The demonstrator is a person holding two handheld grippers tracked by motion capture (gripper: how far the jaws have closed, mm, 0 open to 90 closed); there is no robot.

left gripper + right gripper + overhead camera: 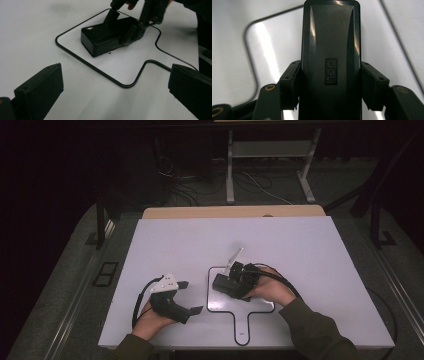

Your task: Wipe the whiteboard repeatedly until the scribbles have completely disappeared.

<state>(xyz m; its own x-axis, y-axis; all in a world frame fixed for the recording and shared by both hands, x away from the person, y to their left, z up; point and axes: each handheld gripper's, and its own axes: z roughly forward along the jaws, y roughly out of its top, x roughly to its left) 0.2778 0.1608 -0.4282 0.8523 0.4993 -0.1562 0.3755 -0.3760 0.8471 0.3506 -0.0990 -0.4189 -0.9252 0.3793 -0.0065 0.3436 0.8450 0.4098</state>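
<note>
Two grippers from above: your right gripper (231, 281) holds the black box (222, 284) inside the outline (207, 290) on the table (300, 250). Left gripper view: your jaws stand wide, empty. Right gripper view: jaws clamp its glossy, rigid sides; likely slippery, so grip mid-body

The table (300, 245) is evenly lit while the room around lies dark. Glare streaks the black box (330, 50); the left gripper view looks soft and grainy.

Bare table (310, 250) all round; black box (223, 284) perhaps blocks centre.
</note>
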